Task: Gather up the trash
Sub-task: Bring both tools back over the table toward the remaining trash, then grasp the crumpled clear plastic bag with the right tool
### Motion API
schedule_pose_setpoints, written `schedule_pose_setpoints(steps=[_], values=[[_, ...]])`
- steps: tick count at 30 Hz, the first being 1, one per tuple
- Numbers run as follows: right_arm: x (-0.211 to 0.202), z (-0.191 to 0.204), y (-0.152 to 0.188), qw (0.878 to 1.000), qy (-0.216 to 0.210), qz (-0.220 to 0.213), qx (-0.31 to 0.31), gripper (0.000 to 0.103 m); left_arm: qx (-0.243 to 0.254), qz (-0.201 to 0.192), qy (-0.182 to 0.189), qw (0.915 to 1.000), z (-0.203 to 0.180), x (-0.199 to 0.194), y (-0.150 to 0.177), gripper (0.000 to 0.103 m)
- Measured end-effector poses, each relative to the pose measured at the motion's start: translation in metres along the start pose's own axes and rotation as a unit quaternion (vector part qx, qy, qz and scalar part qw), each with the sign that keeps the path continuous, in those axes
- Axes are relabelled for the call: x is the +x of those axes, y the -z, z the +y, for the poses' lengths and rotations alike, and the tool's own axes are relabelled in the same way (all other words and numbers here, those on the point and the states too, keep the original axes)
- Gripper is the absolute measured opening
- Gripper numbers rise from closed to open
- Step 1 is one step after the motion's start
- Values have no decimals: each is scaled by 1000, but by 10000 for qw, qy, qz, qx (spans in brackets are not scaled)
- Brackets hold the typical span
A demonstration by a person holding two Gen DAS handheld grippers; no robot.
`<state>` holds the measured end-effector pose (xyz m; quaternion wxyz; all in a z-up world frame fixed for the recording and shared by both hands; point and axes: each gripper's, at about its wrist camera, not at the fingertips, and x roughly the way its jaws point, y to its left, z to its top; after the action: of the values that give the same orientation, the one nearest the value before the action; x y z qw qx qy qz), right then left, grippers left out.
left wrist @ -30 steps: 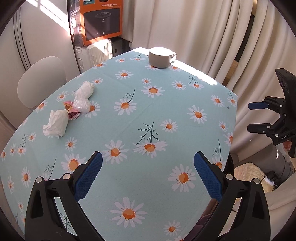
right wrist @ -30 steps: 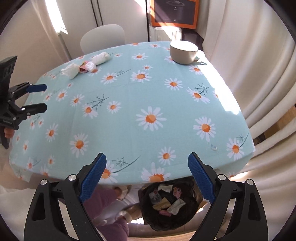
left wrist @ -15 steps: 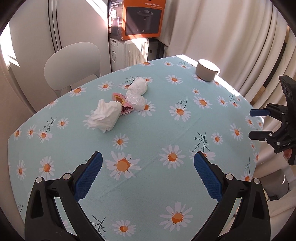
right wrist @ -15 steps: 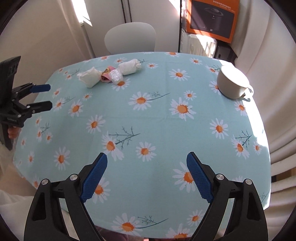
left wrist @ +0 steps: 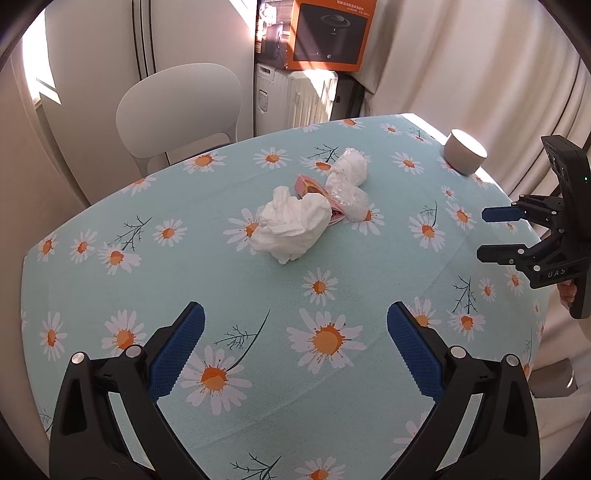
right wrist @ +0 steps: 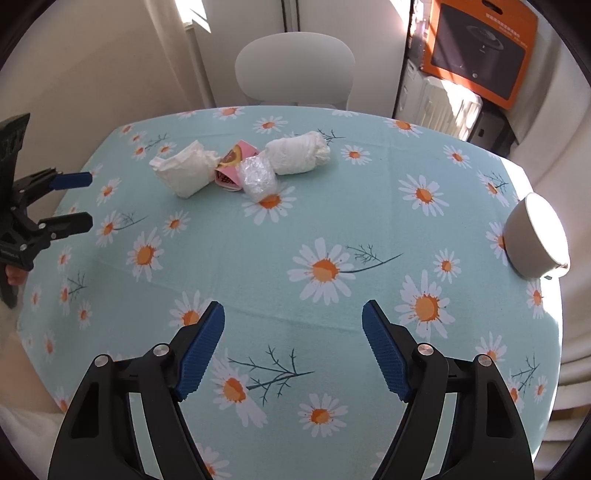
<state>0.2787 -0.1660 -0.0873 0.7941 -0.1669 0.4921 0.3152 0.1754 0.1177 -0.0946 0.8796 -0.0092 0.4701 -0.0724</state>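
A small heap of trash lies on the daisy-print tablecloth (left wrist: 332, 387): a crumpled white tissue (left wrist: 291, 225) (right wrist: 184, 168), a pink wrapper (left wrist: 308, 186) (right wrist: 234, 164), a clear plastic wad (left wrist: 349, 201) (right wrist: 256, 179) and a white paper roll (left wrist: 352, 166) (right wrist: 299, 151). My left gripper (left wrist: 293, 354) hovers open over the cloth, short of the tissue, nothing between its fingers. My right gripper (right wrist: 293, 347) also hovers short of the heap; its jaws are closing and hold nothing. Each gripper shows from the side in the other's view, the right gripper (left wrist: 491, 234) and the left gripper (right wrist: 83, 201).
A beige bowl (right wrist: 535, 240) (left wrist: 463, 155) stands near the table's sunlit right edge. A white chair (right wrist: 295, 70) (left wrist: 181, 110) is pushed in at the far side. An orange box (left wrist: 325, 33) sits on a radiator behind. Curtains hang at the right.
Both grippers have swung across the table toward the trash heap, which now sits nearer and more central. The right gripper's jaws have narrowed a little. The bin seen below the table edge has left view.
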Motion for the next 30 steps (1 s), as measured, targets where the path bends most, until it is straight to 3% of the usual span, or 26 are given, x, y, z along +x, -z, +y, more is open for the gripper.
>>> schedule_pose_setpoints(steps=[13, 28, 30], values=[[63, 17, -61, 9987, -88, 104, -495, 68, -19, 26, 82, 10000, 19, 29, -14, 97], [106, 17, -91, 9986, -514, -87, -122, 66, 200, 56, 376, 9991, 20, 53, -29, 97], [112, 19, -93, 9987, -492, -80, -143, 60, 220, 20, 415, 9989, 19, 56, -33, 97]])
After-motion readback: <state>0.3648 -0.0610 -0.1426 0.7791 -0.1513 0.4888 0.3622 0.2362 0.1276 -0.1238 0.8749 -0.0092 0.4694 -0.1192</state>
